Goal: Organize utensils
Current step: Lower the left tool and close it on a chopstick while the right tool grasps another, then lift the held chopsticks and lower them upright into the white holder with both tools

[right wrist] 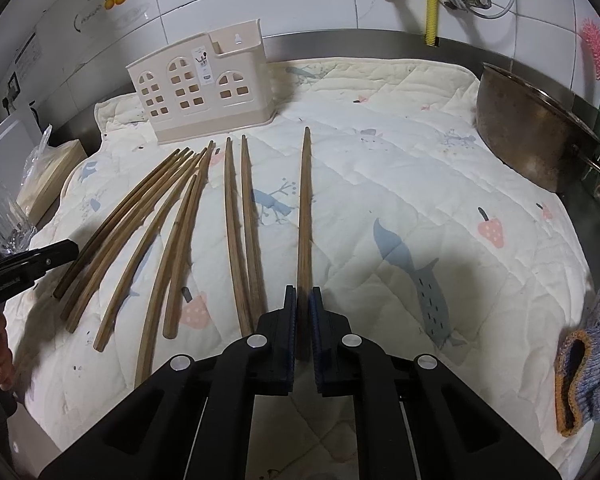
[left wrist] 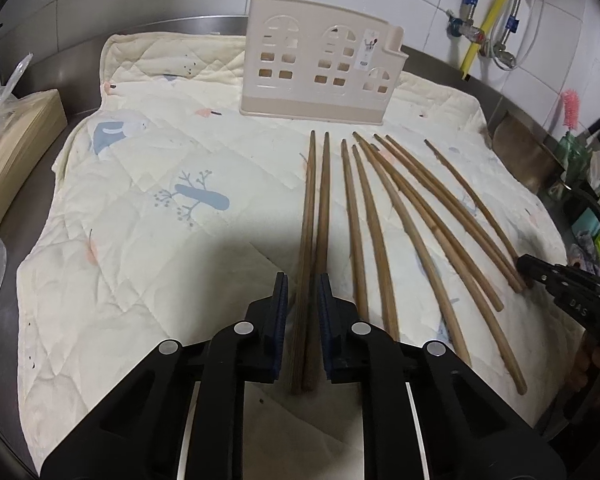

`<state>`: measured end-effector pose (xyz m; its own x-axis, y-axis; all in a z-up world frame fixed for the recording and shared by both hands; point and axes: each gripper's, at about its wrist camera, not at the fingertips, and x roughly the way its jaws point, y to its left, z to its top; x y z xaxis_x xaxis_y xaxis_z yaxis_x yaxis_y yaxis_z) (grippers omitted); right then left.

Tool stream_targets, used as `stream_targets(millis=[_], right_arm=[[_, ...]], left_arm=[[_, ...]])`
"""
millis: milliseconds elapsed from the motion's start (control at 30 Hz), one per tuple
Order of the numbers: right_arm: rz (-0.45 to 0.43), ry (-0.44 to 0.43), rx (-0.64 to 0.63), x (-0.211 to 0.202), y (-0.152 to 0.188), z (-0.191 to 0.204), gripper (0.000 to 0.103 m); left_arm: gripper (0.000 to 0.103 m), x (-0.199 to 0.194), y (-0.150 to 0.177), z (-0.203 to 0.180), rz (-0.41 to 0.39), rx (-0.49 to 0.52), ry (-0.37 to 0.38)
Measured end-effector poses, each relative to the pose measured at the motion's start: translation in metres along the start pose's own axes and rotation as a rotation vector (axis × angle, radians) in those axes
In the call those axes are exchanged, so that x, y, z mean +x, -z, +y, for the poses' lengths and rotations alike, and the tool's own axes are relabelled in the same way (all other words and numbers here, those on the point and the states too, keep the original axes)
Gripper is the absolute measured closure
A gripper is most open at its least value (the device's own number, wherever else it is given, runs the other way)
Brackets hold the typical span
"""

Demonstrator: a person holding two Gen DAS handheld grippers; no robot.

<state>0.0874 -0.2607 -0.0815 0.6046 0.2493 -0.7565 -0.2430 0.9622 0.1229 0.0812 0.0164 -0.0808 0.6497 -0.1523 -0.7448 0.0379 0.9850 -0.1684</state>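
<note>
Several wooden chopsticks (left wrist: 416,220) lie fanned on a quilted cloth (left wrist: 140,208), also in the right wrist view (right wrist: 172,216). A beige utensil holder (left wrist: 316,68) with window cut-outs stands upright at the back; it also shows in the right wrist view (right wrist: 204,88). My left gripper (left wrist: 303,292) is shut on two chopsticks (left wrist: 316,208) side by side, pointing at the holder. My right gripper (right wrist: 304,300) is shut on one chopstick (right wrist: 305,208) at the right end of the row. The right gripper's tip (left wrist: 540,268) shows in the left wrist view, the left gripper's tip (right wrist: 40,260) in the right wrist view.
A metal bowl (right wrist: 528,136) sits at the cloth's right edge, a knitted cloth (right wrist: 584,364) at the near right. A paper stack (left wrist: 16,140) and a clear glass (right wrist: 8,216) stand left of the cloth. Tiled wall with pipes (left wrist: 480,32) behind.
</note>
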Motion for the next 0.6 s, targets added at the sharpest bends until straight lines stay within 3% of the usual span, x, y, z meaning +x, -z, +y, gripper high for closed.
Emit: stream_targets(millis=[600], right_arm=[[0.000,0.015,-0.030,0.004,0.002,0.004,0.096]], left_arm=[[0.092,0.013,-0.002,0.000,0.025,0.013,-0.014]])
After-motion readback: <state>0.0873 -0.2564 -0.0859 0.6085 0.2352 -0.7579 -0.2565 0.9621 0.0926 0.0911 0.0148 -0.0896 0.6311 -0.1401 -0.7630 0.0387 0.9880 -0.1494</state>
